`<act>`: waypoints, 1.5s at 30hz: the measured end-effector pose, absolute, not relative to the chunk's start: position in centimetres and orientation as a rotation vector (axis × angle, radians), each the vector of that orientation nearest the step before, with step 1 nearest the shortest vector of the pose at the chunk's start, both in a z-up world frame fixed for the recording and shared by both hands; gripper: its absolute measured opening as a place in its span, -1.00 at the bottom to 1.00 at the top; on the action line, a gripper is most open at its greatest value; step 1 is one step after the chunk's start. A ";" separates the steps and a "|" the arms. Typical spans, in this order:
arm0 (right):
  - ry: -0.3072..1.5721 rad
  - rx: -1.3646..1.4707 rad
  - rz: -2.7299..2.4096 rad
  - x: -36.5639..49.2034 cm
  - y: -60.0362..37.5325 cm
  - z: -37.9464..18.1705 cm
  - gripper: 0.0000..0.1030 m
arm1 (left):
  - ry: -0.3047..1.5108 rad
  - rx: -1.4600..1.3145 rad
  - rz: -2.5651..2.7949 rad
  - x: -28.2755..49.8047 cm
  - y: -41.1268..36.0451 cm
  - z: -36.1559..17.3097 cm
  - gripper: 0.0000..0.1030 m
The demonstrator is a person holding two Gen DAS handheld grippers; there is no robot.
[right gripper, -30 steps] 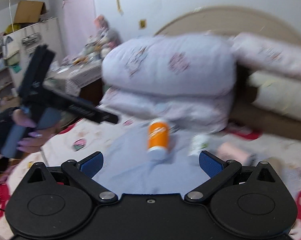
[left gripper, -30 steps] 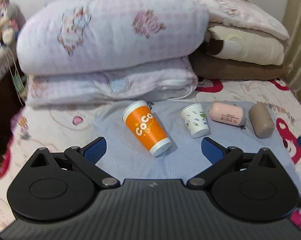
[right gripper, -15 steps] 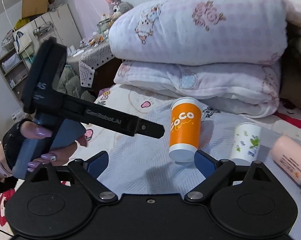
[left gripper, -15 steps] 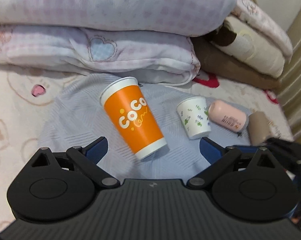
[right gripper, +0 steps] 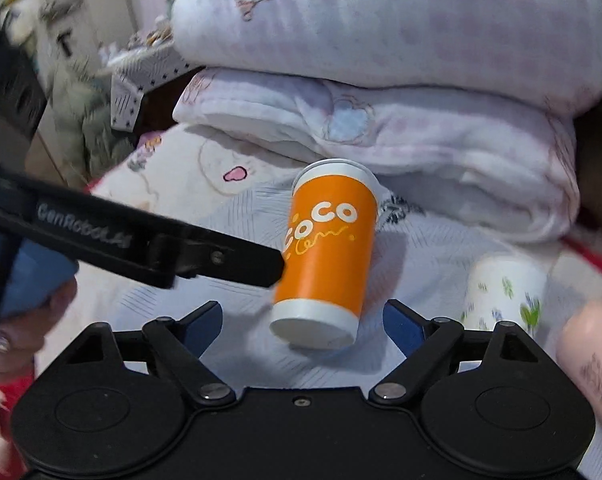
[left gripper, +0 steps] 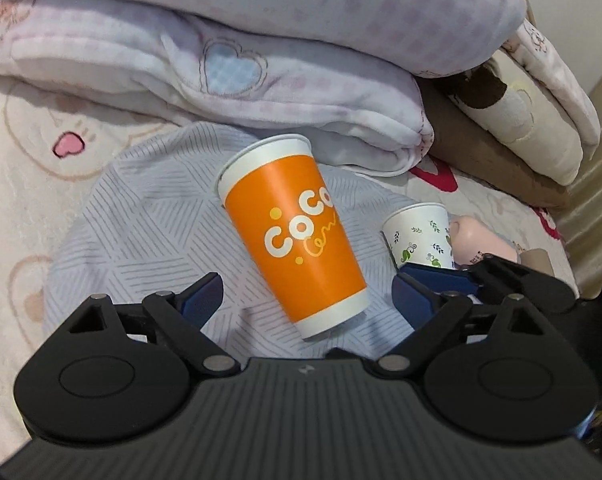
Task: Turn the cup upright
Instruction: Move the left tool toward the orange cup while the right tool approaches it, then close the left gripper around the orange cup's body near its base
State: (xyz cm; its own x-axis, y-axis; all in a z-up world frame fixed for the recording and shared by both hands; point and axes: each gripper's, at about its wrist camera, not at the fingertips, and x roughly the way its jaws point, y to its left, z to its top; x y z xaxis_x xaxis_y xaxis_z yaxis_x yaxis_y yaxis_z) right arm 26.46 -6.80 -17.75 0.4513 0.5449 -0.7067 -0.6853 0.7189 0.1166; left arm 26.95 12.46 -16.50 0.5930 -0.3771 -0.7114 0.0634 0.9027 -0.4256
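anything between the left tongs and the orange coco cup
Nothing: in the left wrist view only bare striped grey cloth shows between the open left tongs and the orange Coco cup, which lies between their fingers.

Ahead of me on the bed lies a pale blue cloth (left gripper: 149, 216) with a hatched pattern, spread over a cream sheet (left gripper: 29, 152) printed with pink hearts. Behind it sits a stack of folded pink-check quilts (left gripper: 261, 60), one with a blue heart patch. To my right I see a small white cup with green leaves (left gripper: 419, 236), rim away from me, and a pink bottle (left gripper: 481, 242) just beside it. Brown and cream pillows (left gripper: 521, 128) are piled at the far right
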 end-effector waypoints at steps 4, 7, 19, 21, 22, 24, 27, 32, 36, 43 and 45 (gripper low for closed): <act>0.769 -0.234 0.746 27.4 -6.0 -18.8 0.74 | 0.904 -0.433 -0.268 28.0 12.9 -17.4 0.75; 0.776 -0.200 0.750 28.2 -5.9 -19.3 0.74 | 0.913 -0.464 -0.264 28.8 13.0 -17.9 0.70; 0.813 -0.130 0.736 31.3 -4.8 -21.1 0.72 | 0.937 -0.533 -0.227 30.7 13.9 -19.4 0.49; 0.828 -0.117 0.742 31.6 -4.9 -21.3 0.47 | 0.945 -0.550 -0.230 30.8 14.2 -19.7 0.44; 0.840 -0.105 0.745 31.6 -5.0 -21.4 0.43 | 0.947 -0.562 -0.234 30.8 14.2 -19.8 0.42; 0.844 -0.084 0.739 31.4 -5.2 -21.6 0.43 | 0.951 -0.596 -0.246 30.8 14.5 -20.0 0.39; 0.844 -0.068 0.738 31.0 -5.5 -21.5 0.42 | 0.952 -0.632 -0.267 30.5 14.5 -20.2 0.31; 0.870 -0.010 0.741 30.2 -6.5 -21.2 0.42 | 0.965 -0.635 -0.318 29.6 13.6 -20.1 0.23; 0.887 0.002 0.730 28.8 -7.7 -20.9 0.42 | 0.993 -0.612 -0.358 28.3 12.1 -20.0 0.23; 0.929 0.027 0.712 26.3 -11.0 -20.4 0.41 | 1.051 -0.582 -0.424 25.9 9.2 -19.5 0.23; 0.946 0.041 0.710 25.5 -12.1 -20.3 0.41 | 1.067 -0.564 -0.440 25.1 8.4 -19.3 0.23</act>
State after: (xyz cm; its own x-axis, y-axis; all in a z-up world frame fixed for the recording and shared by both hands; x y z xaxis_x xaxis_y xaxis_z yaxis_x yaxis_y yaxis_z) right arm 25.53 -12.15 -20.25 0.3783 0.5729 -0.7271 -0.5380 0.7753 0.3309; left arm 25.13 8.39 -19.35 0.4207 -0.5901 -0.6890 0.0663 0.7775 -0.6254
